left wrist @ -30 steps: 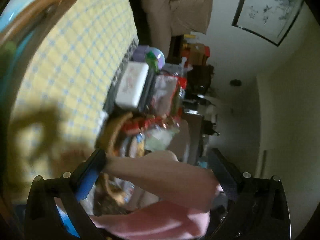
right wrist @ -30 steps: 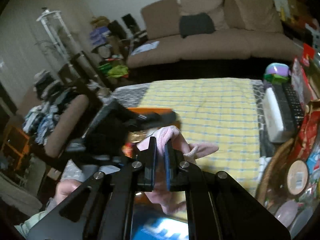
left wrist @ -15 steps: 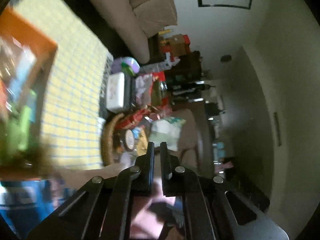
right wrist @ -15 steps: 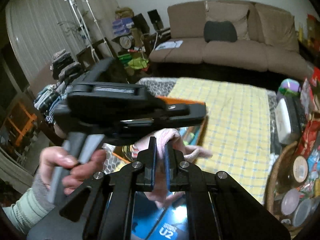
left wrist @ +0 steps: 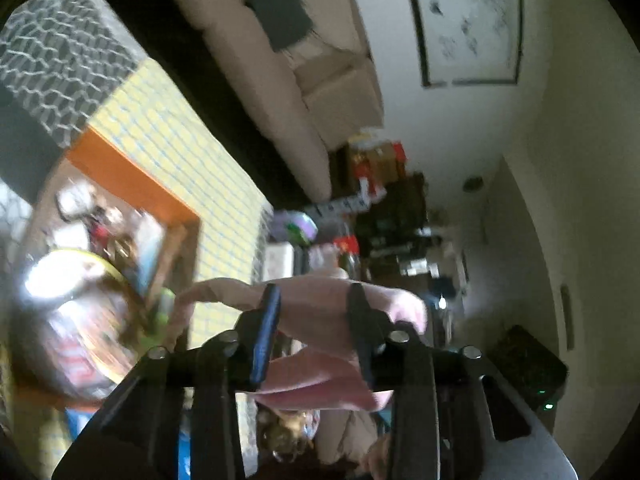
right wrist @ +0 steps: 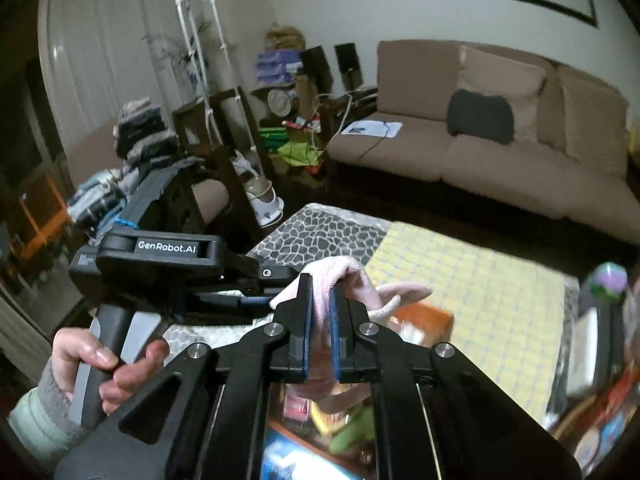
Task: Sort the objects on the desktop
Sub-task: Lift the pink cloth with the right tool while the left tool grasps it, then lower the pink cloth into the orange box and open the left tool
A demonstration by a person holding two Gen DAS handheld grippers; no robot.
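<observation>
A pink cloth (right wrist: 340,280) hangs in the air above the table. My right gripper (right wrist: 320,304) is shut on it, the fabric pinched between the blue pads. In the left wrist view the same pink cloth (left wrist: 320,312) spans the gap between my left gripper's fingers (left wrist: 314,300), which stand partly open around it. The left gripper body (right wrist: 180,256) shows in the right wrist view, held in a hand just left of the cloth. An orange-rimmed box (left wrist: 132,184) full of small objects sits on the table below.
A yellow checked cloth (right wrist: 480,280) covers the table. A round tin (left wrist: 72,312) and a blue packet (right wrist: 288,456) lie near the box. A keyboard and snack packets (right wrist: 600,360) crowd the right end. A brown sofa (right wrist: 500,140) stands behind.
The left gripper was shut half a second ago and now stands open around the pink cloth. The right gripper has lifted the cloth higher while staying shut on it.
</observation>
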